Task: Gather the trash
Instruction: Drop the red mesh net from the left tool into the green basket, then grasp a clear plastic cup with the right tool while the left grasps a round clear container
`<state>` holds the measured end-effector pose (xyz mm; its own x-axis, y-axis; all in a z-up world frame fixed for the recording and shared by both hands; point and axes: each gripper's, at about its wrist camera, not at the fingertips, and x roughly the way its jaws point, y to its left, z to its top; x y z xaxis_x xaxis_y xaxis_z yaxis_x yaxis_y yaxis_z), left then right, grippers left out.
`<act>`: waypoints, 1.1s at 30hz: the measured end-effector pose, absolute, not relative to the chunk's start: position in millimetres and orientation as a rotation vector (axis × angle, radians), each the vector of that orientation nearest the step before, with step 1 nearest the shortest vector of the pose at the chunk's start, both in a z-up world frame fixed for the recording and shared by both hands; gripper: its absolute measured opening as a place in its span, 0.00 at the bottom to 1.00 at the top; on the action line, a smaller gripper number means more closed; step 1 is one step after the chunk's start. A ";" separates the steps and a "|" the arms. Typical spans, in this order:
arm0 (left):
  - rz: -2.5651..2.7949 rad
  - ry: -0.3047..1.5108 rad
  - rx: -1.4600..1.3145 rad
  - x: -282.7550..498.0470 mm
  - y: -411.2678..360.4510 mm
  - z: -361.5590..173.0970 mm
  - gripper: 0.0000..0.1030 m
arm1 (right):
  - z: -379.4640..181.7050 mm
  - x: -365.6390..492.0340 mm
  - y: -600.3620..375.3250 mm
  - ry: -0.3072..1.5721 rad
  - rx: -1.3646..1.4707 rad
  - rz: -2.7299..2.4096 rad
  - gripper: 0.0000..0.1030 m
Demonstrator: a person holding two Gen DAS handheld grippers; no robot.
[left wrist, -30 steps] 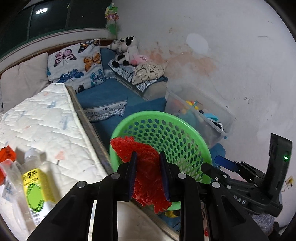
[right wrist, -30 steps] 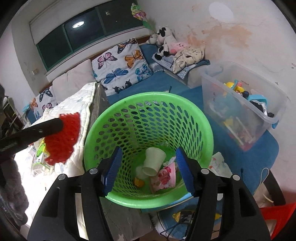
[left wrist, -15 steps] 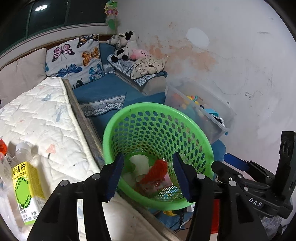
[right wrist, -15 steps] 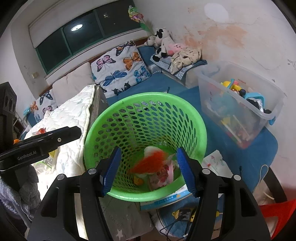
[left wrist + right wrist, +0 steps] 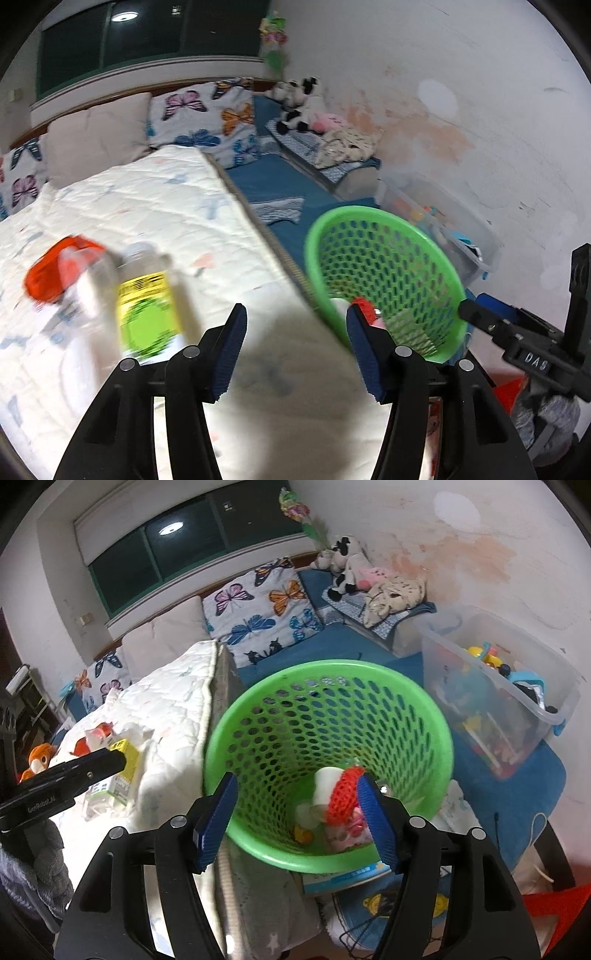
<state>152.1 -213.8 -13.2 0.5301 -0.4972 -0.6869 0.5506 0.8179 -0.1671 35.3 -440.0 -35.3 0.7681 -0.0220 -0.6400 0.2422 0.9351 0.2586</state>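
Red mesh (image 5: 345, 794) had dropped from the left hand-held gripper (image 5: 295, 350) into the green basket (image 5: 258, 701); left gripper was released and empty, had swung toward bed (image 5: 166, 206). Right hand-held gripper (image 5: 295, 819) was opening, empty. Bottle (image 5: 147, 295) likely next.

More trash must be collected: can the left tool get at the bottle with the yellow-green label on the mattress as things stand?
Probably yes. The left tool is open and empty, and the bottle lies uncovered on the mattress just beside it.
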 end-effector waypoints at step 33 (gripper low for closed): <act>-0.359 0.769 0.199 153.4 -77.1 -58.5 0.28 | -17.6 102.8 -323.8 0.720 0.222 0.114 0.67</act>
